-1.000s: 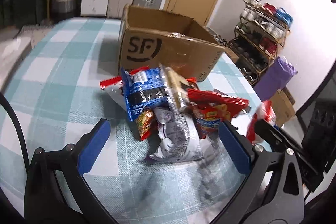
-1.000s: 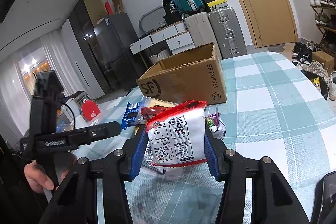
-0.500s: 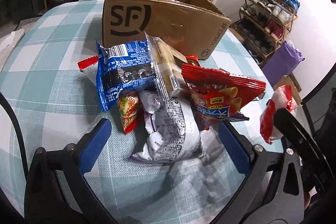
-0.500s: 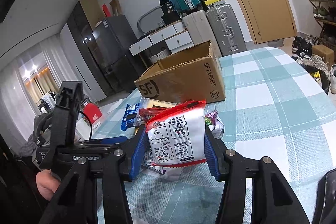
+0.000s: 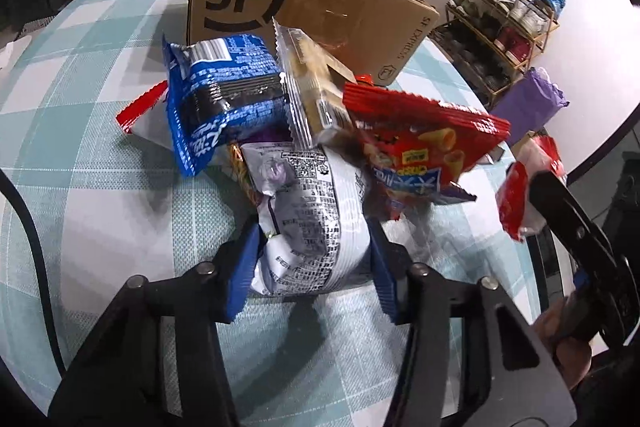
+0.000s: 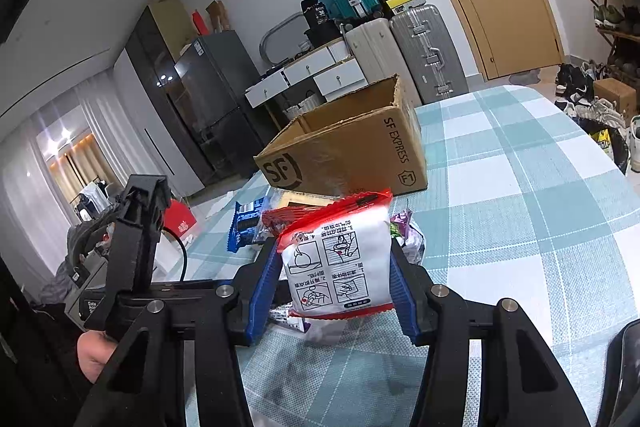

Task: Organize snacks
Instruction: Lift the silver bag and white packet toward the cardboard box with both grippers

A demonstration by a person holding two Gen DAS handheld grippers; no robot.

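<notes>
Now we log: checked table [image 5: 80,187]; open box [image 5: 320,7] past snack pile [image 5: 320,115]. Left gripper [image 5: 312,259] closing, pads pressing silver bag [image 5: 308,219] at pile's near edge, long axis toward box. Right gripper [image 6: 334,279] pinches white-red packet [image 6: 338,267] aloft, box ahead-left.

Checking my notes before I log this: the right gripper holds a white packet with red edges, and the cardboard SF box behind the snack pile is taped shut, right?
Not quite. The cardboard SF box is open at the top, as the right wrist view shows, not taped shut. The rest stands: the right gripper holds the white packet with red edges, and the box sits behind the snack pile.
</notes>
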